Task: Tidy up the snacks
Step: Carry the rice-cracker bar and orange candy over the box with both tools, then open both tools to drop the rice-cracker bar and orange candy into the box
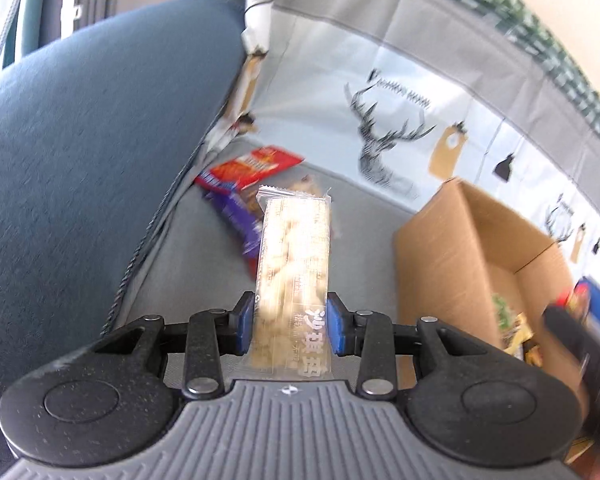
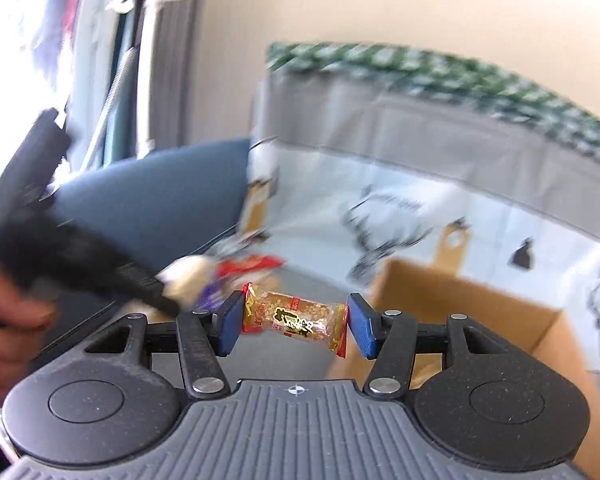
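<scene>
My left gripper is shut on a long clear-wrapped pale snack bar that points forward, held above the grey seat. My right gripper is shut on a small gold-and-red wrapped peanut candy, held crosswise between the blue pads just left of the cardboard box. In the left wrist view the open box stands to the right and holds several snacks. A red packet and a purple packet lie on the seat ahead. The left gripper shows blurred in the right wrist view.
A blue cushion rises on the left. A deer-print cloth covers the seat back. A hand holds the left gripper. The right gripper shows blurred at the right edge of the left wrist view.
</scene>
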`<state>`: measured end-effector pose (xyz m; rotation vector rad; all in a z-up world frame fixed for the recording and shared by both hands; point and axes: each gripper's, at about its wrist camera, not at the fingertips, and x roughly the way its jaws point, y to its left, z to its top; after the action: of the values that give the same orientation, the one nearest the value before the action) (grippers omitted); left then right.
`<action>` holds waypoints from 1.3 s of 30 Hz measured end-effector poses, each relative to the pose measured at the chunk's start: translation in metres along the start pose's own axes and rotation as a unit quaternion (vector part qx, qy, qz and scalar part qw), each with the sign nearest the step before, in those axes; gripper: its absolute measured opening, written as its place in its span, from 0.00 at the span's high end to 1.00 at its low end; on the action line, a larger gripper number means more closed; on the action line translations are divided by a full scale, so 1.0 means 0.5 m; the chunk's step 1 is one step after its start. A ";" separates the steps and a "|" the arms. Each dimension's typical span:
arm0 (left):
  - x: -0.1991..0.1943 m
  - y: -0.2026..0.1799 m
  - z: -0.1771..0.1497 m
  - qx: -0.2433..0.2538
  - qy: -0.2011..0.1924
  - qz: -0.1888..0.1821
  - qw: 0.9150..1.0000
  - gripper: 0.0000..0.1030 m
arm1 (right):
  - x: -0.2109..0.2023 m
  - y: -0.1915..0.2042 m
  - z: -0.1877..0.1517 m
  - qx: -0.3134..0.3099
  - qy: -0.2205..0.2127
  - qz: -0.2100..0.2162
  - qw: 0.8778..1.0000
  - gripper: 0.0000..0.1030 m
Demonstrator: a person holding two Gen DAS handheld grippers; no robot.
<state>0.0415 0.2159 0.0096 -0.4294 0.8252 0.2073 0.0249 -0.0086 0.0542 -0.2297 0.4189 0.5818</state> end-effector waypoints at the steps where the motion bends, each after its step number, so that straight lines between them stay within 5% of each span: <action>1: -0.003 -0.010 0.001 0.003 -0.005 -0.004 1.000 0.61 | -0.005 -0.025 0.007 0.001 -0.007 -0.009 1.000 0.45; 6: -0.009 -0.071 -0.001 0.031 -0.028 -0.024 0.999 0.61 | -0.020 -0.139 0.006 0.006 -0.024 -0.056 0.998 0.45; 11: -0.008 -0.129 -0.006 0.047 -0.048 -0.049 0.997 0.61 | -0.024 -0.224 -0.052 0.064 0.007 -0.084 0.994 0.45; 28: 0.016 -0.266 -0.041 0.074 -0.083 -0.130 0.985 0.62 | -0.067 -0.307 -0.093 0.064 0.015 -0.138 0.988 0.45; 34: 0.016 -0.303 -0.054 0.095 -0.092 -0.152 0.980 0.87 | -0.065 -0.326 -0.109 0.059 0.026 -0.149 0.987 0.45; 39: 0.035 -0.296 -0.052 0.078 -0.070 -0.170 0.980 0.88 | -0.059 -0.328 -0.114 0.060 0.031 -0.149 0.987 0.45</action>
<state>0.0864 0.0721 0.0239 -0.3959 0.6131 -0.1421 0.0785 -0.1748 0.0316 -0.1911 0.4673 0.2549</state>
